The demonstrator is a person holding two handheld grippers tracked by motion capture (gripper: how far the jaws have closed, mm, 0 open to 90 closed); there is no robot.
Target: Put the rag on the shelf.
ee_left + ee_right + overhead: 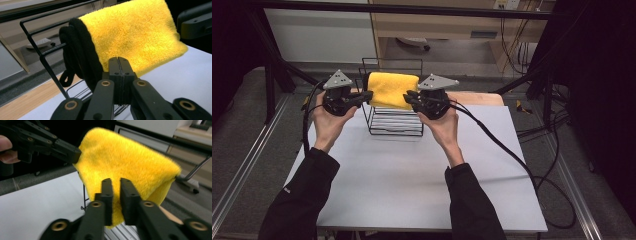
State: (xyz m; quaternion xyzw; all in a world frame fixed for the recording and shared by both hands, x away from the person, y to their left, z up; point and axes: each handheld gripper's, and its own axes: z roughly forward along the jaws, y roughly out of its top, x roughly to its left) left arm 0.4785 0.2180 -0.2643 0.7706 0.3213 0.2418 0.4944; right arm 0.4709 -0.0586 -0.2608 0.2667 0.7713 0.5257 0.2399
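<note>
Yellow towel (392,89) draped over wire rack (394,127).

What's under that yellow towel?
The yellow towel hangs over the top bars of a black wire rack on the white table. The bar beneath the fold is covered.

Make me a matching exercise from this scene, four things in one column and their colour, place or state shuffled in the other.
Things:
1. yellow towel
2. wire rack
3. left gripper
4. table

Descriptions:
a. white top, carries the rack
b. fingers together at the towel's left end
c. draped over the rack's top
d. black, standing upright at the far side of the table

Pairs: 1-c, 2-d, 3-b, 4-a
</note>
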